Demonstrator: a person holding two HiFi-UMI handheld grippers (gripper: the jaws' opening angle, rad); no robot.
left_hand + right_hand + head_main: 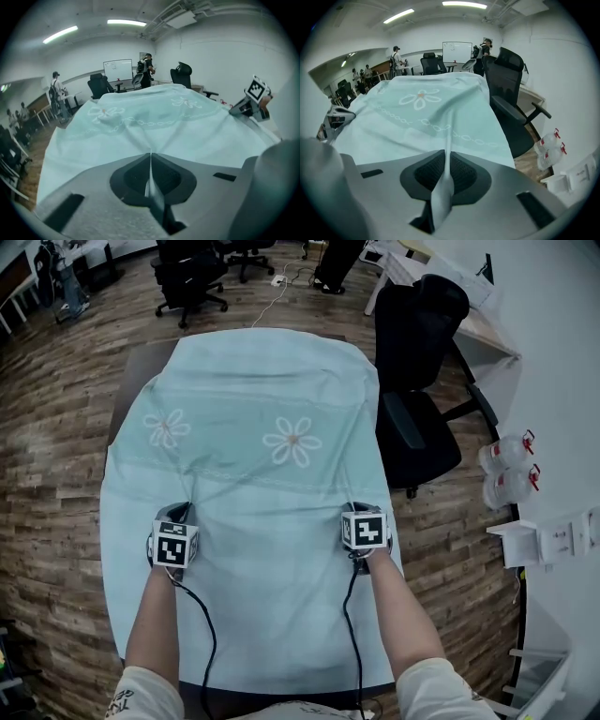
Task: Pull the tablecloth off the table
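A pale blue tablecloth point(253, 456) with white daisy prints covers the table. My left gripper point(178, 514) rests on the cloth at its near left, and my right gripper point(358, 512) rests at the near right. In the left gripper view the jaws are pressed together on a thin pinched fold of the tablecloth point(151, 161). The right gripper view shows a thicker fold of the tablecloth point(446, 161) clamped between its jaws. Creases run from both pinches across the tablecloth. My right gripper point(255, 96) also shows at the right of the left gripper view.
A black office chair point(417, 381) stands close to the table's right side. Two water jugs point(506, 470) sit on the floor further right. More chairs point(192, 277) stand beyond the far end. Several people point(396, 56) are at the back of the room. Wooden floor point(47, 427) lies left.
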